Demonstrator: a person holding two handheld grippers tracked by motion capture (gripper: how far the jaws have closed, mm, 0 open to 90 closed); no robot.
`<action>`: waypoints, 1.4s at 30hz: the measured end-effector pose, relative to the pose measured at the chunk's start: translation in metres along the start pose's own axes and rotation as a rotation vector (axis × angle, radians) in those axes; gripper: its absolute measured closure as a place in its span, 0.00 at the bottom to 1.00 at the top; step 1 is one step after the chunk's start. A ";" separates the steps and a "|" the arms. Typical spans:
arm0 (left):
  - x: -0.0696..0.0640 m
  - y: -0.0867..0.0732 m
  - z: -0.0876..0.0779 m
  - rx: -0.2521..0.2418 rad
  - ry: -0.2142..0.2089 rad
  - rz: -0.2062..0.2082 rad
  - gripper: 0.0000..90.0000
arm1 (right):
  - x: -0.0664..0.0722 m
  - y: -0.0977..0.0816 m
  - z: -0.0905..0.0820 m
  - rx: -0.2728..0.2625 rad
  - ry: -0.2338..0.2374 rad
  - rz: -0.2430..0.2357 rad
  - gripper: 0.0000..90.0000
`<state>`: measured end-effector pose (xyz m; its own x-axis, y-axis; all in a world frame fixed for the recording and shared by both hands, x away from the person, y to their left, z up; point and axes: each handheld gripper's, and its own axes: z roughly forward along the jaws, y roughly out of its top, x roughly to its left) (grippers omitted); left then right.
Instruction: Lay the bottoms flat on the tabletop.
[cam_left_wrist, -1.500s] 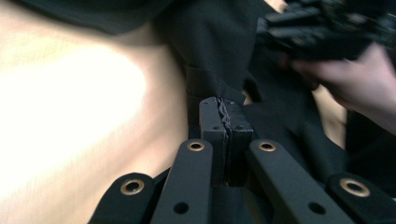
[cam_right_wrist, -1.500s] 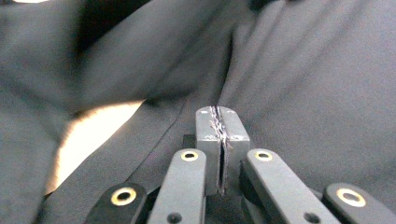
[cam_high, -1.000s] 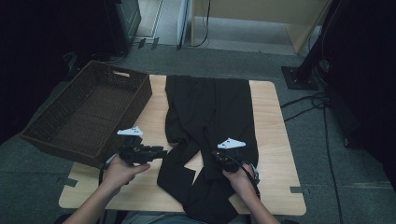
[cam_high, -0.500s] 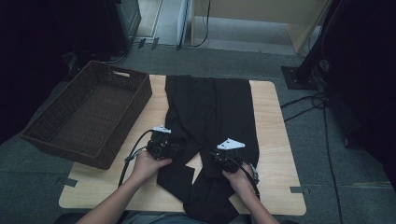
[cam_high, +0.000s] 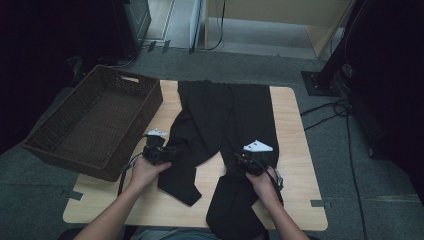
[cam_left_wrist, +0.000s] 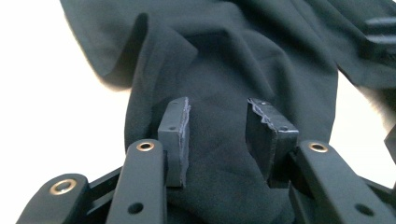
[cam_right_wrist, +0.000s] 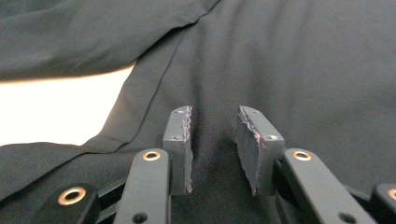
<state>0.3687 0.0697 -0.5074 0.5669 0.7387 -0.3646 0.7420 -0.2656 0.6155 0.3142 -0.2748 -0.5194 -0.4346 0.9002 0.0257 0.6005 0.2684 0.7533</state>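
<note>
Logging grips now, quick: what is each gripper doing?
Left gripper: open above the black trousers.
Right gripper: just been opening, nothing pinched.

The room is dim from above, its far corners nearly black, and the bench (cam_high: 295, 150) is the one pale, lit patch. In both gripper views that wood blows out to flat white glare. The black trousers (cam_high: 220, 120) swallow detail, showing folds only as soft shadows. Close jaws look sharp; cloth farther off goes slightly soft.
</note>
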 end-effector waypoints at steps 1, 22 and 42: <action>0.001 0.003 0.003 -0.002 -0.007 -0.010 0.66 | -0.004 0.003 0.004 0.003 -0.004 0.005 0.72; -0.006 0.012 -0.022 -0.039 -0.090 0.035 0.79 | 0.002 0.008 0.012 -0.023 -0.002 0.004 0.76; -0.010 0.053 0.062 -0.069 -0.044 0.074 0.44 | 0.014 0.018 0.024 -0.021 0.014 -0.006 0.59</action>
<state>0.4242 0.0100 -0.5144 0.6359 0.6900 -0.3457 0.6719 -0.2746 0.6878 0.3353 -0.2494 -0.5218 -0.4480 0.8935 0.0305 0.5839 0.2666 0.7668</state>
